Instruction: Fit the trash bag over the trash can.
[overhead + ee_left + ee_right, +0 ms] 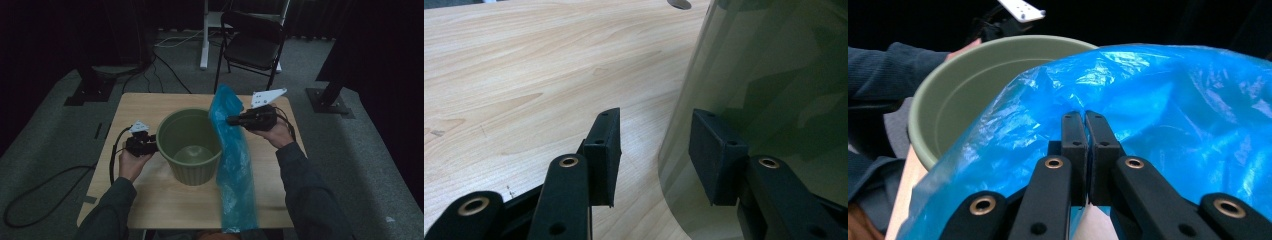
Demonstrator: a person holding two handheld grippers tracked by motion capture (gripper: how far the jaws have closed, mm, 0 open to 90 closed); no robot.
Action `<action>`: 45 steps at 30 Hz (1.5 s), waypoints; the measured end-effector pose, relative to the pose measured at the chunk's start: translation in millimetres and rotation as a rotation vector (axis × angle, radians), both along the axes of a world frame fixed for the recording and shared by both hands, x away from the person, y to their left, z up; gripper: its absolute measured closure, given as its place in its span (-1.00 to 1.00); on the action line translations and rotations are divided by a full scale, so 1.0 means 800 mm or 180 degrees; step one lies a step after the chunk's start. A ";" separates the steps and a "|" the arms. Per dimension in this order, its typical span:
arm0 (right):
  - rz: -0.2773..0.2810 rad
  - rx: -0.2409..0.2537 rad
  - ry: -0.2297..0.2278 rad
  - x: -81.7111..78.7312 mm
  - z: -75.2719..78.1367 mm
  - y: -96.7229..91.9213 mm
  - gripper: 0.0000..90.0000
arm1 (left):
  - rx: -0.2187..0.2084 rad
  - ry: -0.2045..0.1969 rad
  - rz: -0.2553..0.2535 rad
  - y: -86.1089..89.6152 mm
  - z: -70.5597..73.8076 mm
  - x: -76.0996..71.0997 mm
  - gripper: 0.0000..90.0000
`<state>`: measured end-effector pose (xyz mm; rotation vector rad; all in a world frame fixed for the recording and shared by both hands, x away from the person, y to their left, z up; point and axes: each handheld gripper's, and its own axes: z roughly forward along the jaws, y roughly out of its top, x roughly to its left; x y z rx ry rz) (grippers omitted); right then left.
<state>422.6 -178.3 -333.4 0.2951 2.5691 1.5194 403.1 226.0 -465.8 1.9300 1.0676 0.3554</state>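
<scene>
High view shows one desk point(150, 205), one bucket point(189, 147), one bag point(235, 170), two claws and, behind the desk, one folding chair point(252, 42). That desk has a pale wood-grain top with rounded corners, smooth and matte, and it stands on grey carpet with dark cables lying to the left. At the middle of the desk stands the bucket, upright: a round, dull green plastic pail with a thick rolled rim and walls that taper toward the base, its inside smooth and bare. The bag is a single long sheet of thin blue plastic, glossy and crinkled, semi-transparent; it hangs from near the bucket's right rim and trails down over the desk's near edge. The right claw point(231, 120) has its two black jaws pressed together on the top of that bag, and in the right gripper view the two flat, rectangular pads point(1074, 135) meet with the blue film bunched between them, the bucket's open mouth just beyond. The left claw point(152, 146) sits at the bucket's left wall, held by the person's left hand point(131, 162); in the left gripper view its two jaws stand apart, one pad against or just beside the curved green wall and the other over bare wood, gripping nothing. Each claw carries one grey three-cornered plate and one trailing black cable. Both forearms wear dark, ribbed sleeves.
</scene>
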 end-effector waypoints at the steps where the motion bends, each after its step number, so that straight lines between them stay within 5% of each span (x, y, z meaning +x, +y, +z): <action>1: 0.0045 -0.0011 0.0019 0.000 0.000 0.005 0.97 | -0.0002 -0.0003 0.0005 0.000 0.000 0.000 0.24; 13: 0.0775 0.0317 0.0359 -0.009 0.007 0.029 0.97 | -0.0024 -0.0034 0.0004 0.001 0.003 0.000 0.24; 30: 0.1295 0.0052 0.0365 -0.032 0.011 0.063 0.97 | -0.0033 -0.0087 0.0067 0.009 0.009 -0.001 0.23; 38: 0.1088 -0.0065 0.0527 -0.010 -0.003 0.068 0.96 | -0.0083 -0.0138 0.0132 0.018 0.014 -0.004 0.23; 45: 0.1545 -0.0081 0.0566 -0.030 -0.008 0.090 0.96 | -0.0101 -0.0132 0.0158 0.021 0.013 -0.004 0.23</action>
